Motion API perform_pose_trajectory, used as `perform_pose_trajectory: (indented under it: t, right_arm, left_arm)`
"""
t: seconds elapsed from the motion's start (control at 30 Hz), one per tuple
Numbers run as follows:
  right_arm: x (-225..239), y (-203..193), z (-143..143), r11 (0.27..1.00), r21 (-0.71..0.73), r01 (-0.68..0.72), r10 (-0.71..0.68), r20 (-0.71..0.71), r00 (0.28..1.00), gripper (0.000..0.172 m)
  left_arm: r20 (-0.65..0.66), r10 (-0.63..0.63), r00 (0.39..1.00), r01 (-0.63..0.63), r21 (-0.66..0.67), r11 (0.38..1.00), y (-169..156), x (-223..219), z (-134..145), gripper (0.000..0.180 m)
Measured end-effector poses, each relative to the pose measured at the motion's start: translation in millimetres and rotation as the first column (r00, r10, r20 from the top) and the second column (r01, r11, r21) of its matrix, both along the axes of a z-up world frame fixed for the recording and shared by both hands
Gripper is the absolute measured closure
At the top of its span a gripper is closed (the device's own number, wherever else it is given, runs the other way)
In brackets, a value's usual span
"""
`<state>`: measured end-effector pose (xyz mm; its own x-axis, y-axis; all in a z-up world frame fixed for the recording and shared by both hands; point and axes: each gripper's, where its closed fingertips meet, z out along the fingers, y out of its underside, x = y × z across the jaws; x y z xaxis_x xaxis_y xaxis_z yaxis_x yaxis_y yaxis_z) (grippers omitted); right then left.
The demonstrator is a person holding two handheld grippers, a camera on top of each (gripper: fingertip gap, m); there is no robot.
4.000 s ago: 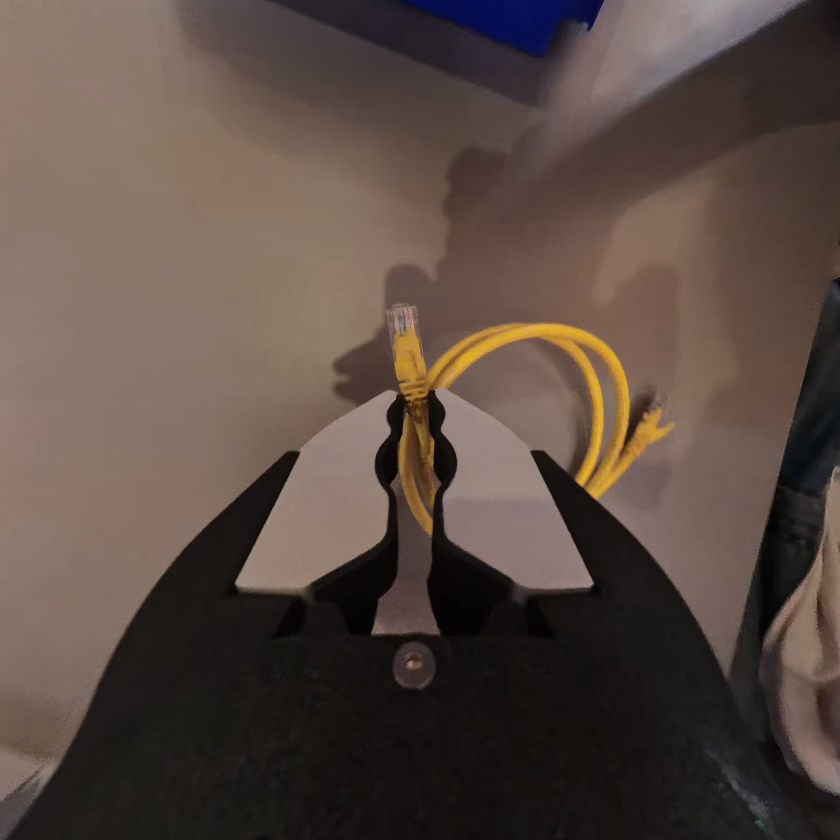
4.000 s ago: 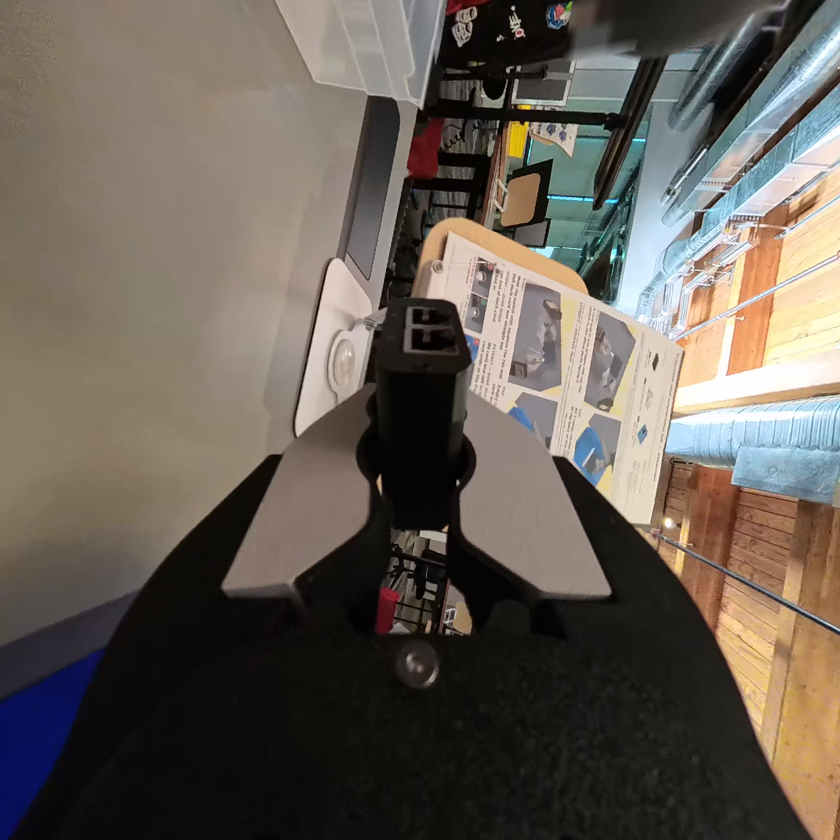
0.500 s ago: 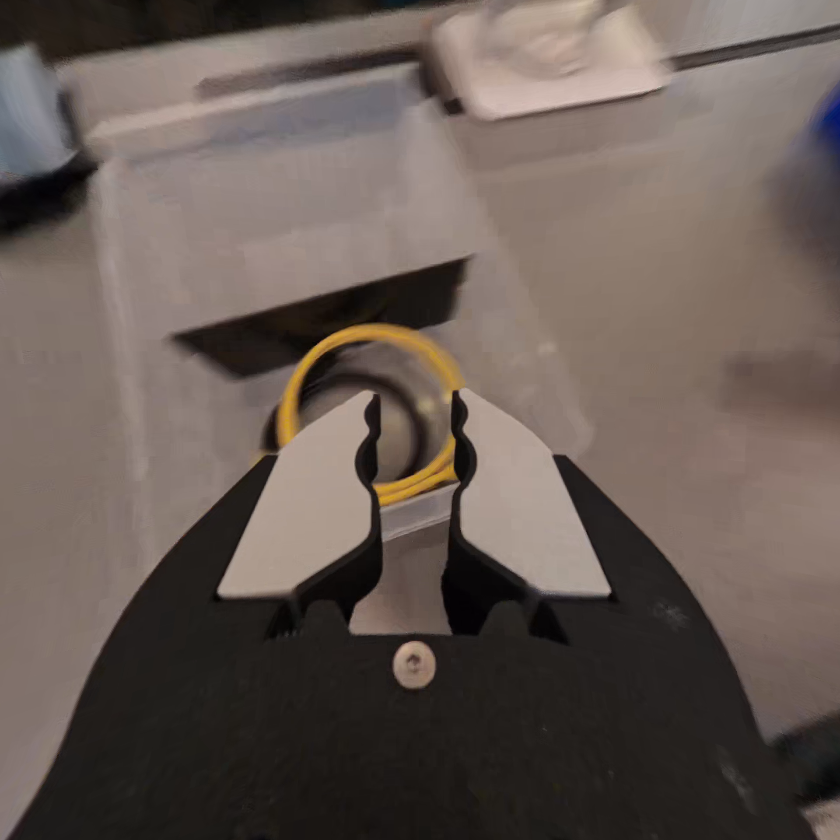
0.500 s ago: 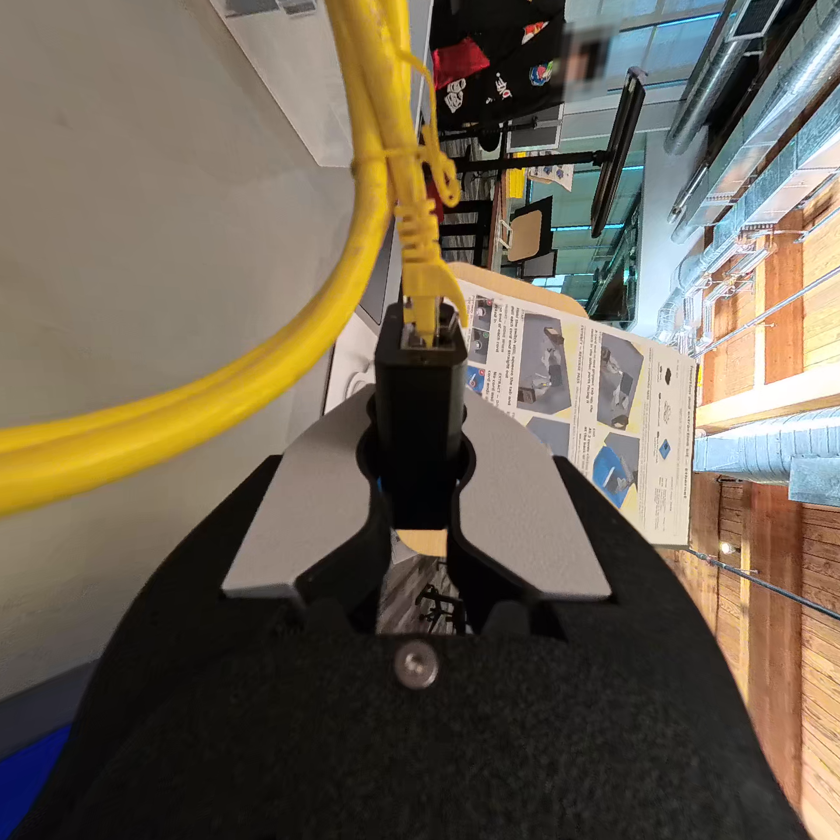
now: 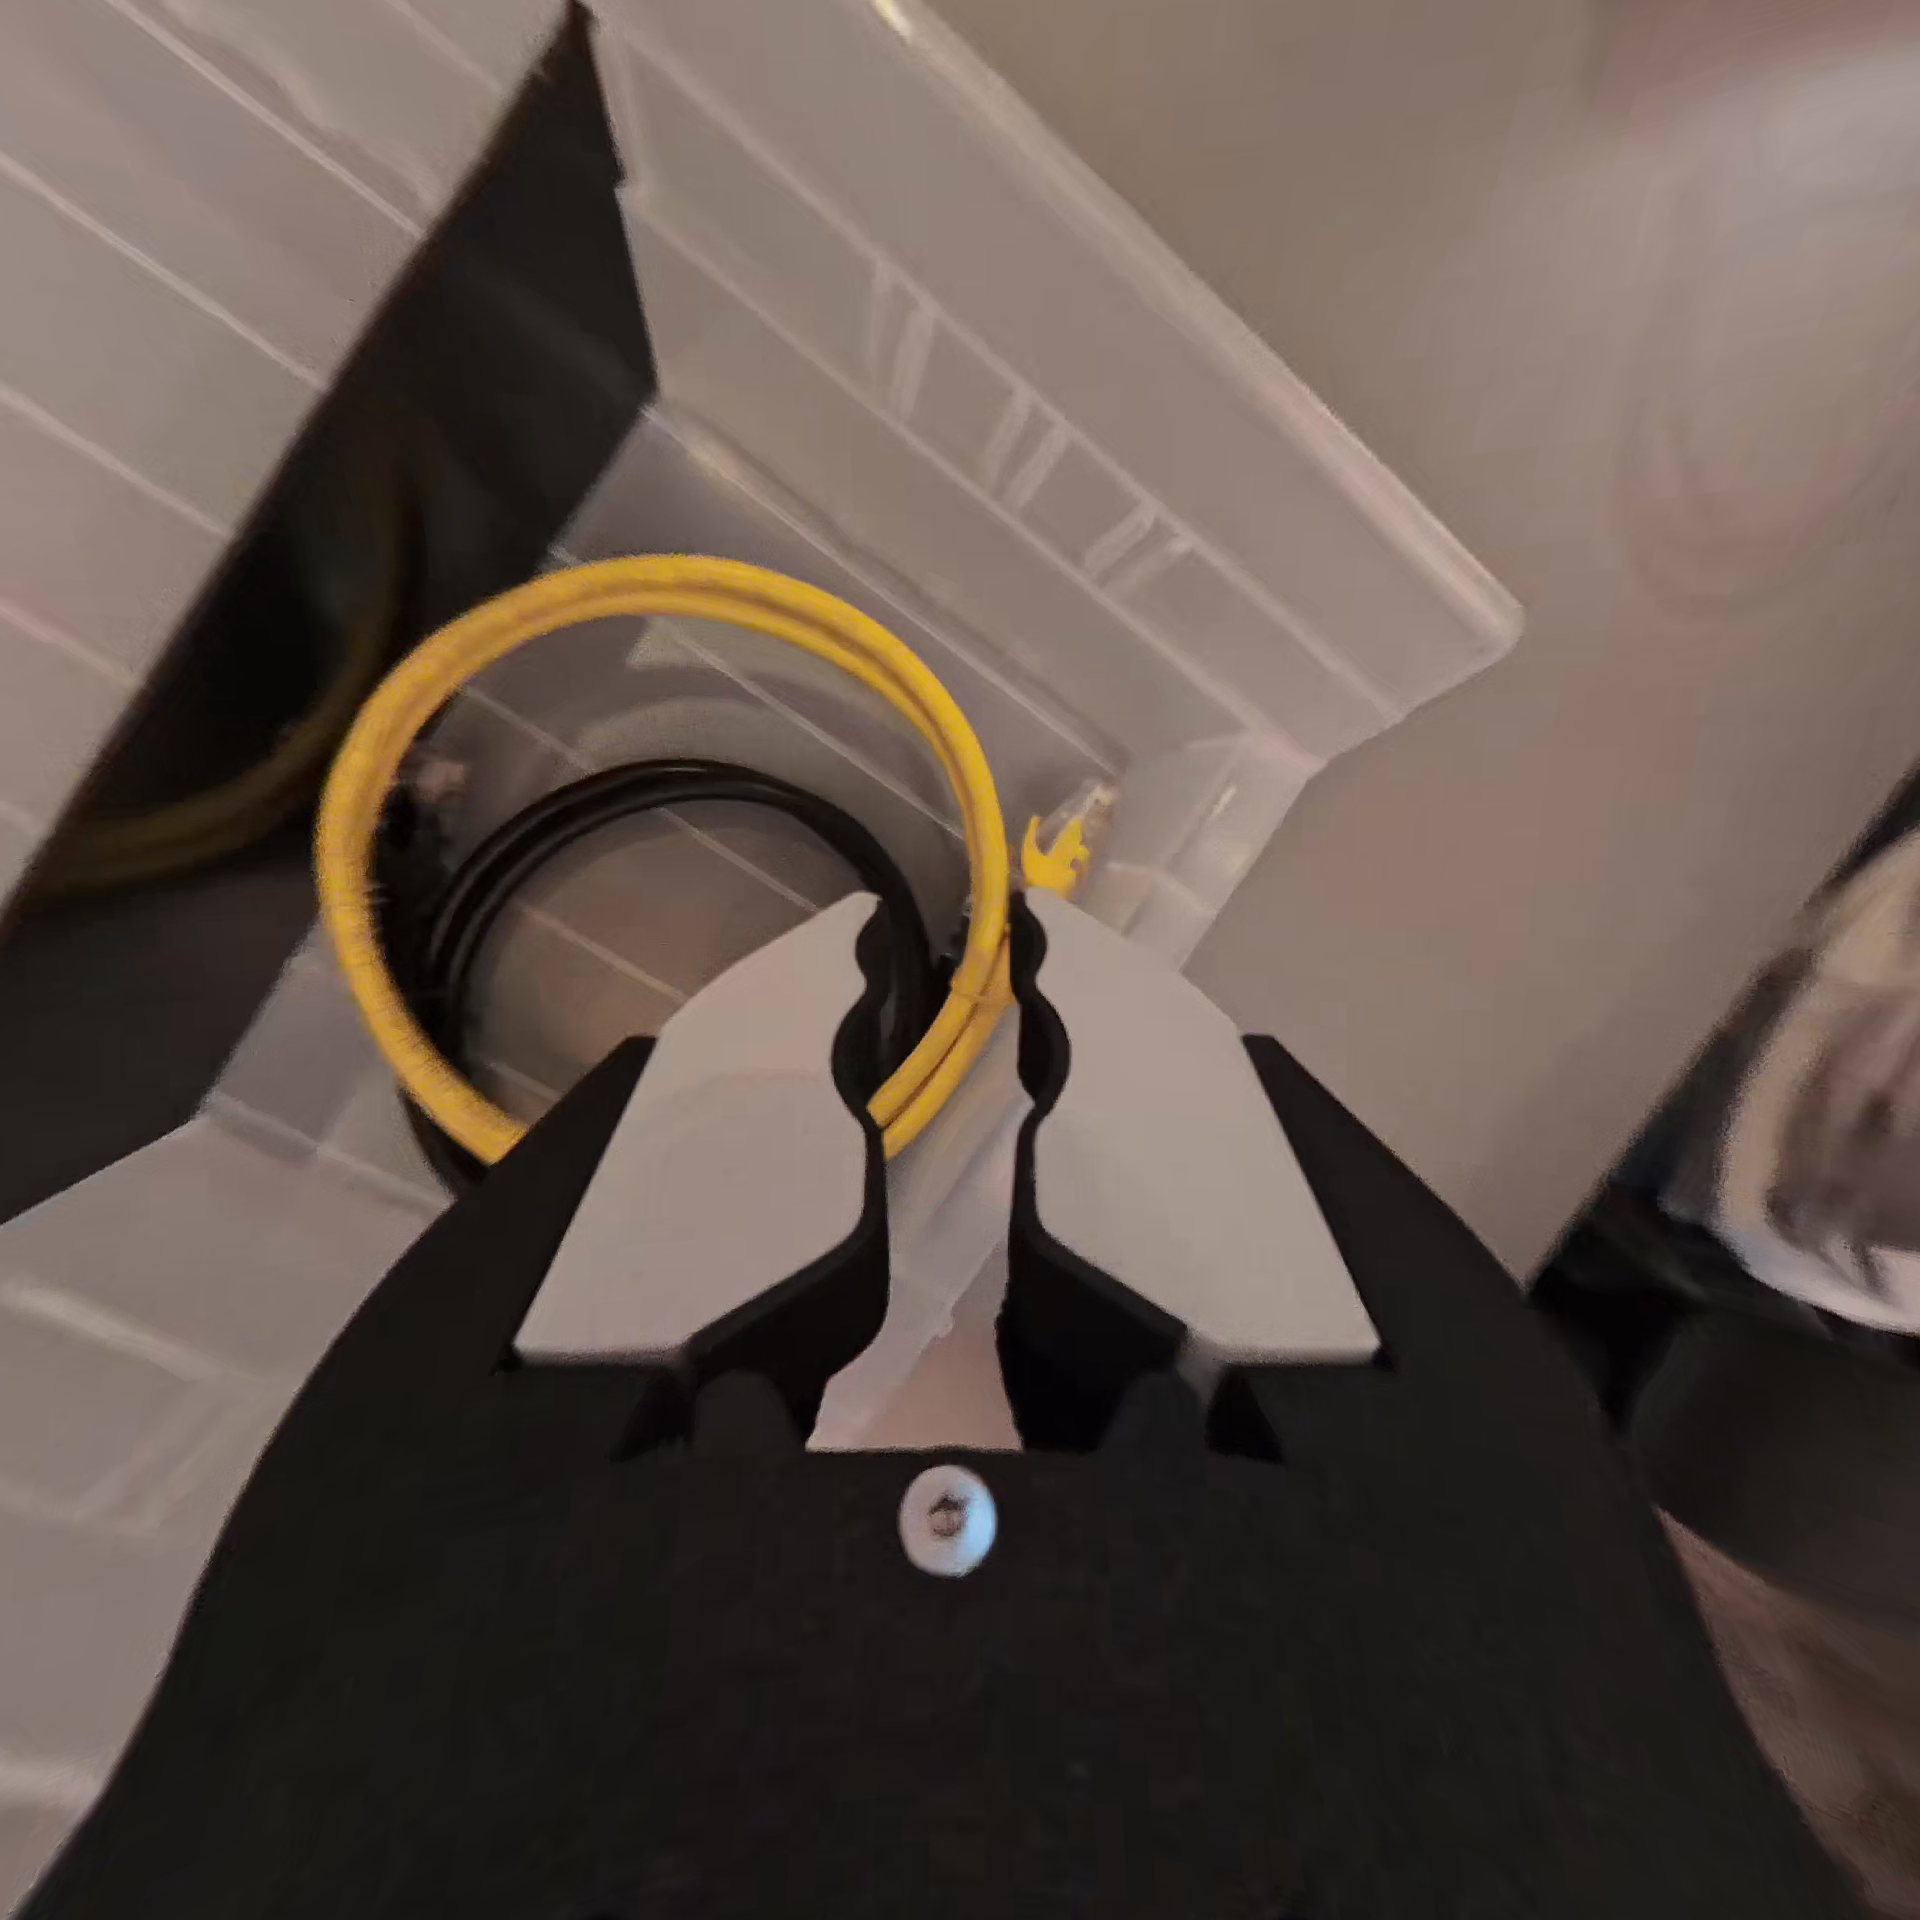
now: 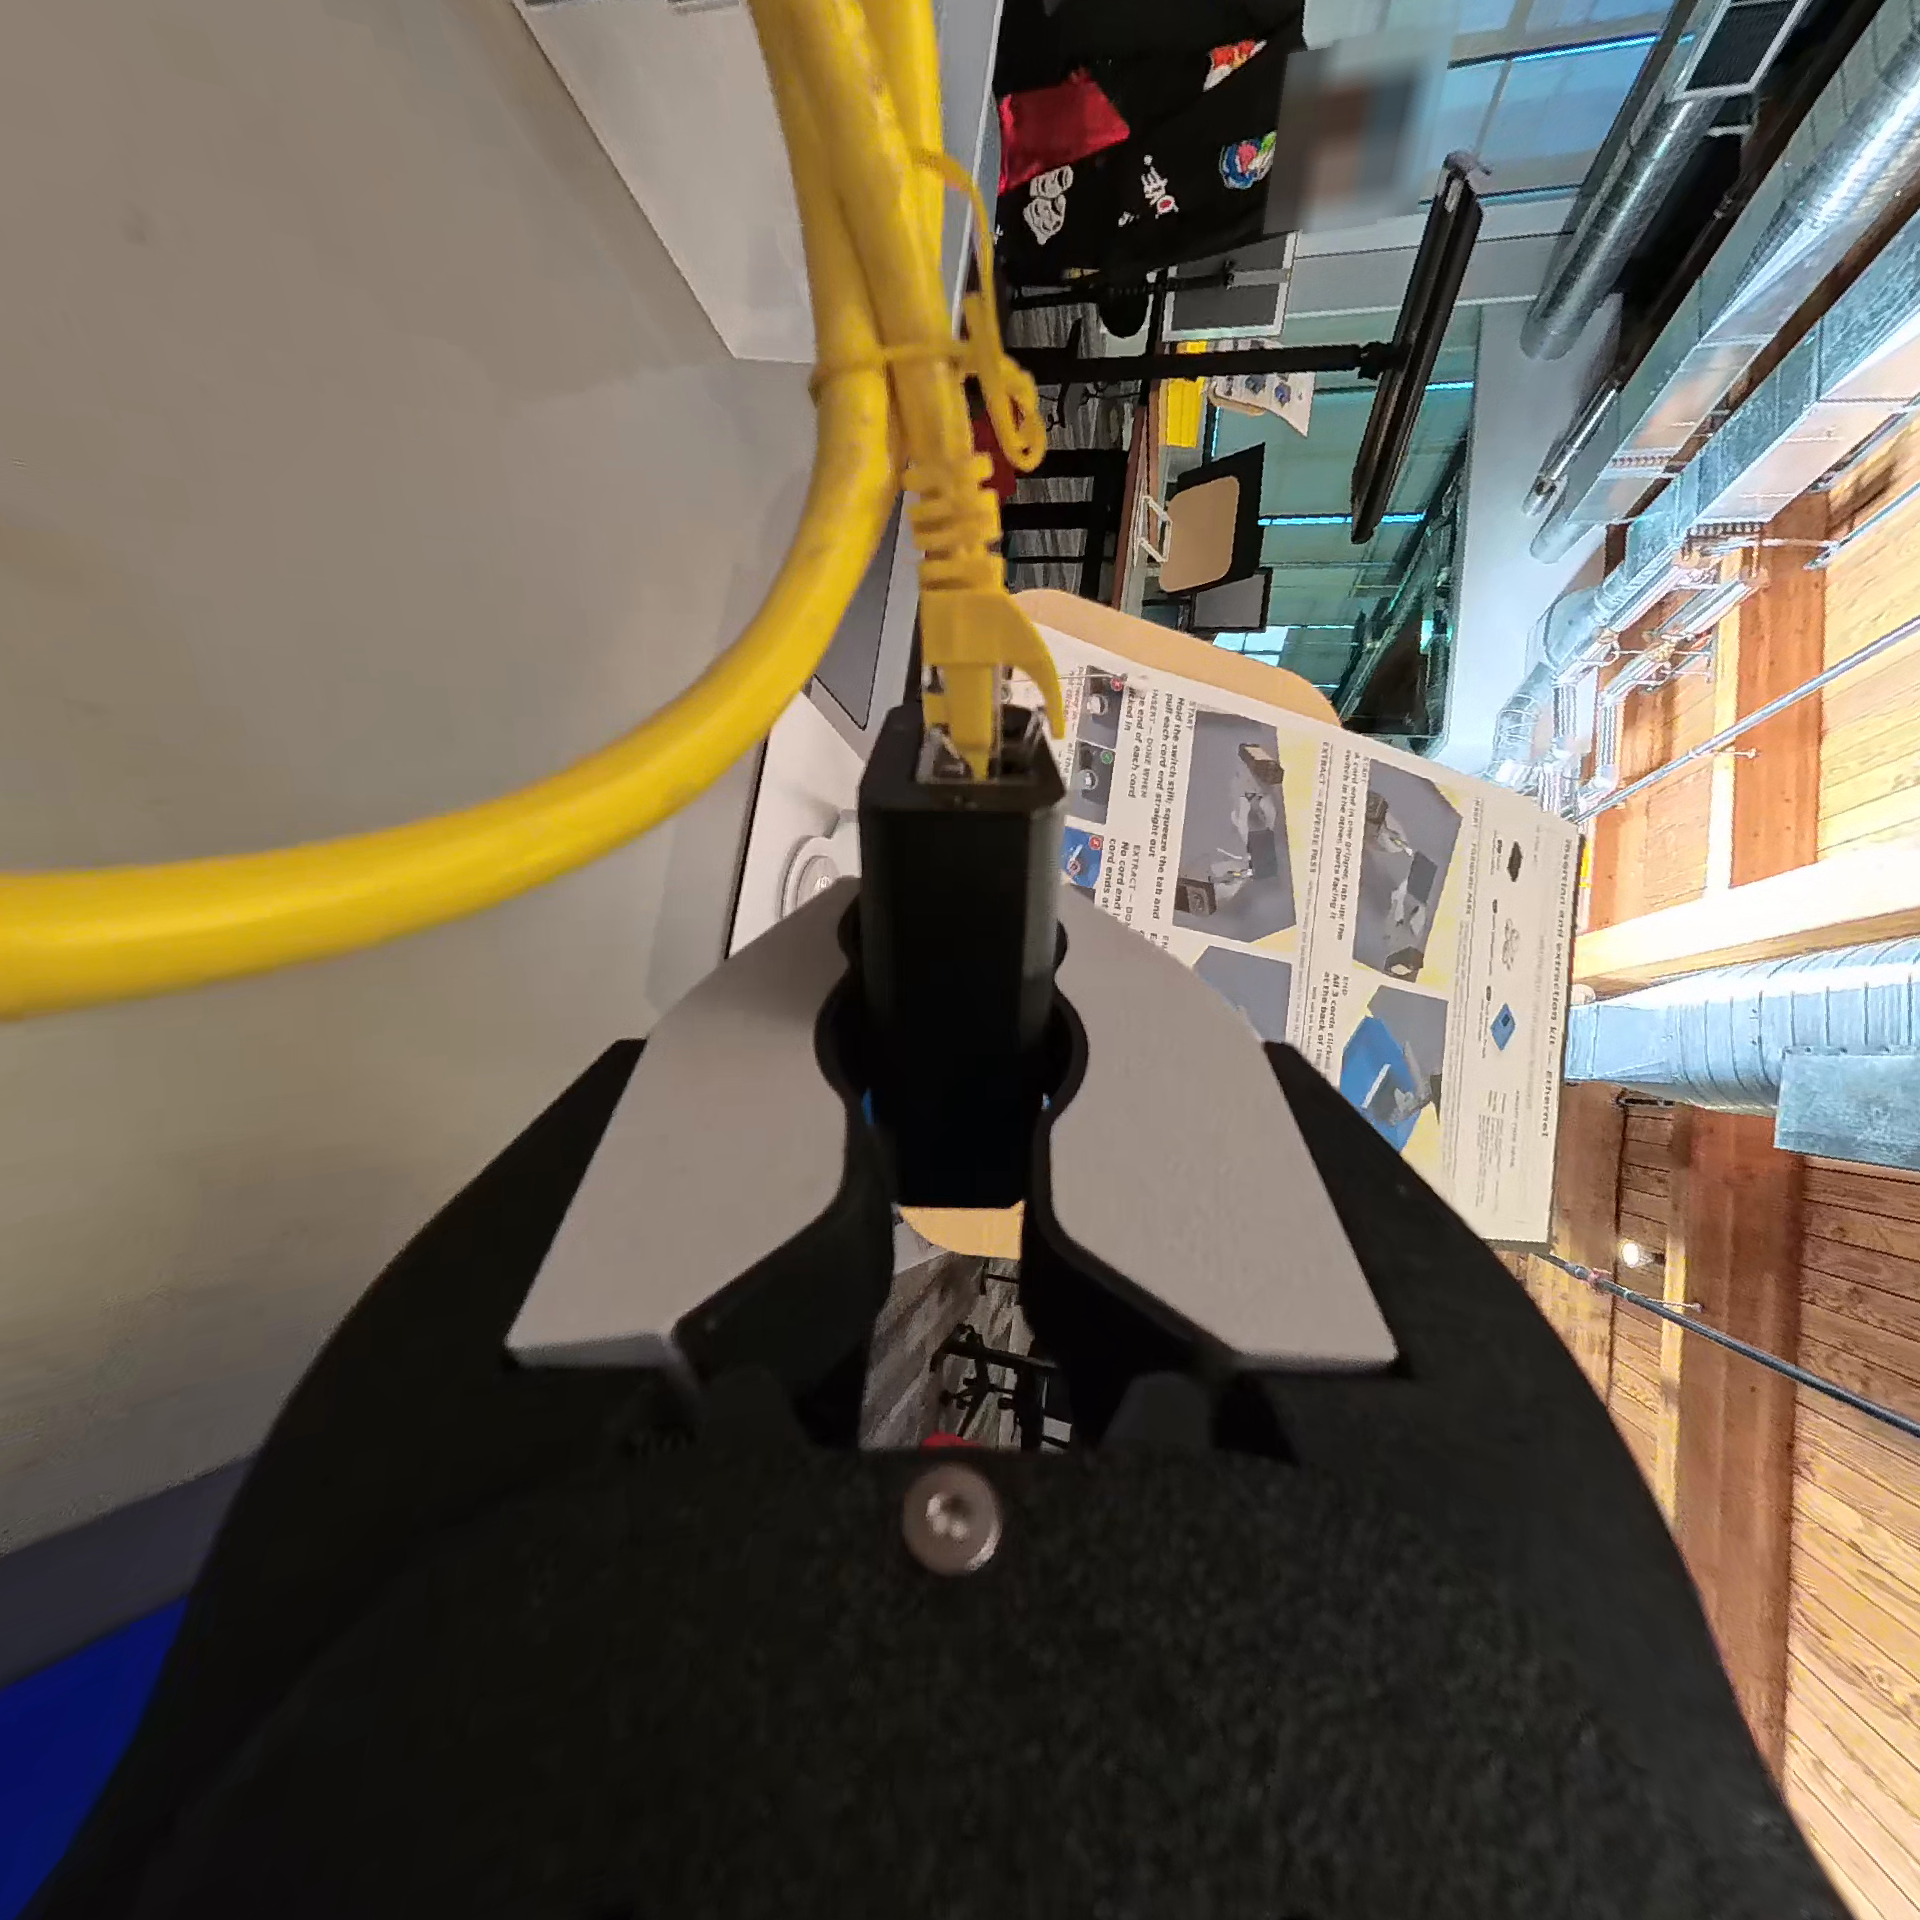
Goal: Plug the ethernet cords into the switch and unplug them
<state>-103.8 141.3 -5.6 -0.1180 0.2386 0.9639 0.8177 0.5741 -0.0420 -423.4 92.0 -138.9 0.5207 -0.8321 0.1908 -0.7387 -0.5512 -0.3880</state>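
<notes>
Black switch (image 6: 956,935), a small upright block, sits clamped between the pads of the right gripper (image 6: 954,997), both pads pressing its sides. Port face points away from the camera. One yellow connector (image 6: 971,665) is seated in the top port; no brand mark is readable on the switch.

Its yellow cord (image 6: 436,852) loops from the connector out to 9 o'clock and back up to 12 o'clock, where a thin yellow tie binds the strands.

In the left wrist view a second yellow cord coil (image 5: 644,592), two strands side by side, lies in a clear plastic bin (image 5: 1195,582). One black cord coil (image 5: 665,800) lies inside that ring. The left gripper (image 5: 940,935) is spread apart, its tips straddling the near strands of both coils at the coils' 4 o'clock; the yellow strands lie close by the right-hand finger, but no squeeze is visible. A loose yellow plug (image 5: 1060,852) shows just past the right fingertip.

Count: two yellow cords, one black cord, one switch, one bin.

At 3 o'clock of the switch stands a printed instruction sheet (image 6: 1382,935) with photo panels and text. Pale grey tabletop (image 6: 312,416) at left. Room beyond: wood-plank wall (image 6: 1818,1455), silver ducts (image 6: 1714,208), a black garment with patches (image 6: 1174,156).
</notes>
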Motion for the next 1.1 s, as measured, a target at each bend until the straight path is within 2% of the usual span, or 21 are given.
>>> perform_pose_trajectory:
  t: [0.13,0.23,0.33,0.4,0.6,0.8,0.93,1.0,1.03,1.1]
  right_arm:
    - [-2,0,-4,1.0,0.01,0.005,-0.005,0.026,1.0,0.147]
    - [-2,3,-10,1.0,0.0,0.011,-0.011,0.04,0.999,0.147]
    - [-2,5,-14,1.0,-0.01,0.011,-0.011,0.043,0.999,0.147]
    - [-2,5,-15,1.0,-0.016,0.015,-0.014,0.043,0.999,0.147]
    - [1,7,-14,1.0,-0.02,0.022,-0.021,0.037,0.999,0.147]
    - [1,6,-12,1.0,-0.013,0.02,-0.019,0.036,0.999,0.147]
    - [2,5,-7,1.0,-0.005,0.021,-0.021,0.027,0.999,0.147]
    - [4,4,-3,1.0,0.005,0.023,-0.023,0.023,0.999,0.147]
    - [4,3,0,1.0,0.01,0.024,-0.024,0.021,0.999,0.147]
    - [5,1,5,1.0,0.023,0.021,-0.021,0.013,1.0,0.147]
  left_arm:
    - [0.015,-0.092,0.996,0.093,-0.188,0.978,-13,4,-11,0.154]
    - [-0.071,-0.094,0.993,0.074,-0.244,0.967,-9,-4,-29,0.146]
    - [-0.044,-0.094,0.995,0.074,-0.33,0.941,-13,3,-32,0.153]
    - [-0.032,-0.149,0.988,0.127,-0.366,0.922,-20,3,-29,0.175]
    - [-0.039,-0.166,0.985,0.153,-0.223,0.963,-17,6,-23,0.176]
    - [0.034,-0.094,0.995,0.093,0.02,0.995,-24,6,31,0.176]
    - [0.102,-0.107,0.989,0.089,0.166,0.982,-44,20,81,0.176]
    - [0.17,-0.147,0.974,0.11,0.211,0.971,-61,42,100,0.176]
    - [0.19,-0.18,0.965,0.138,0.213,0.967,-74,57,103,0.176]
    - [0.186,-0.242,0.952,0.205,0.197,0.959,-101,87,90,0.176]
